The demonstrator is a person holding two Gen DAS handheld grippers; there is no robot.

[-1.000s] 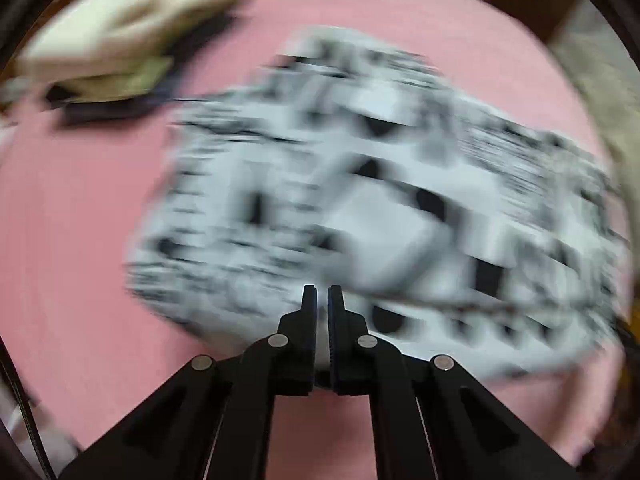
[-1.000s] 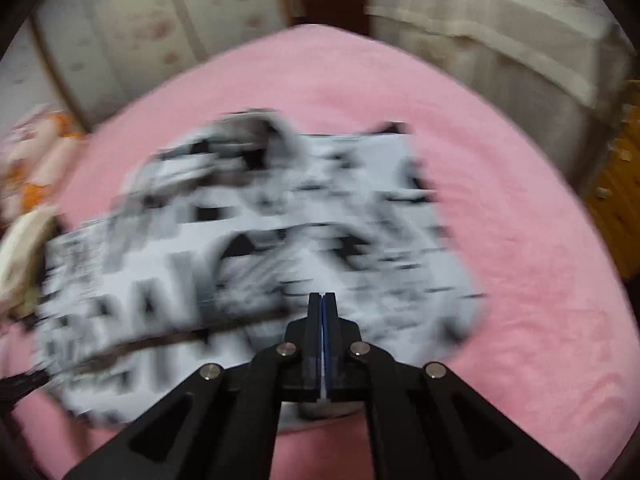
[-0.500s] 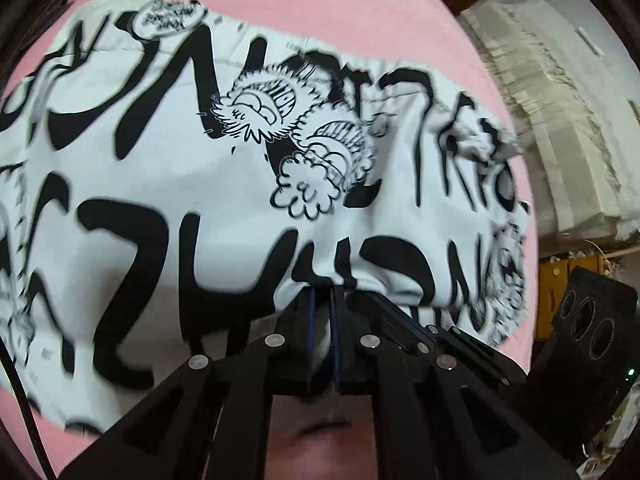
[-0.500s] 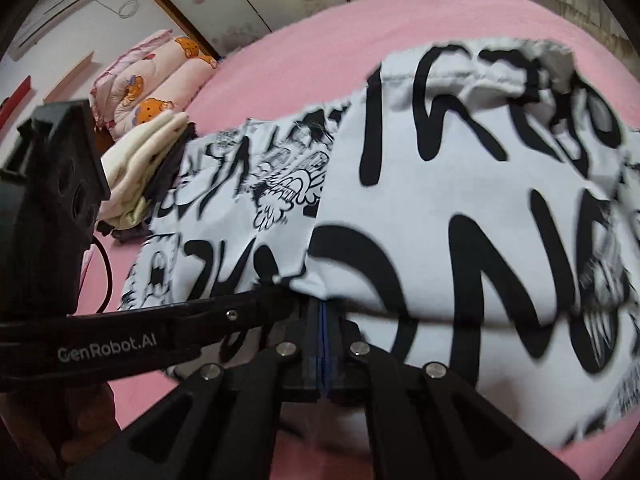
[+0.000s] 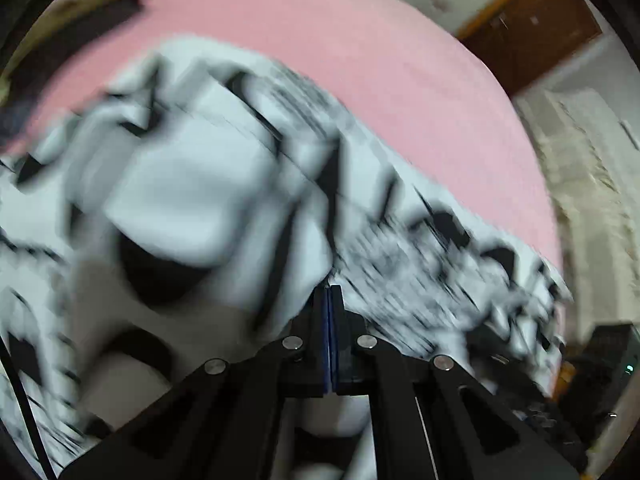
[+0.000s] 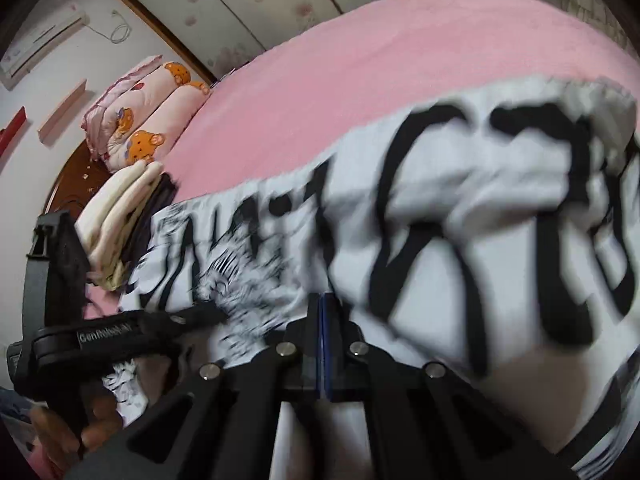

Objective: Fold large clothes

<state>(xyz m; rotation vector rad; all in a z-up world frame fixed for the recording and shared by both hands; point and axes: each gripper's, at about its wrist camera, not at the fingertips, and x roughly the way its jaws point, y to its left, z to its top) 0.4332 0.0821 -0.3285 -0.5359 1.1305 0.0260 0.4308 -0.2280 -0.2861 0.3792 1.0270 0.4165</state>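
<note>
Both grippers, left gripper (image 5: 329, 292) and right gripper (image 6: 321, 300), jaws clamped on the printed garment (image 6: 460, 216), have swung it up off the pink bed (image 6: 320, 80), blurring mid-fold.

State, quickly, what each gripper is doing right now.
Left gripper: shut on the black-and-white printed garment.
Right gripper: shut on the same garment.
</note>
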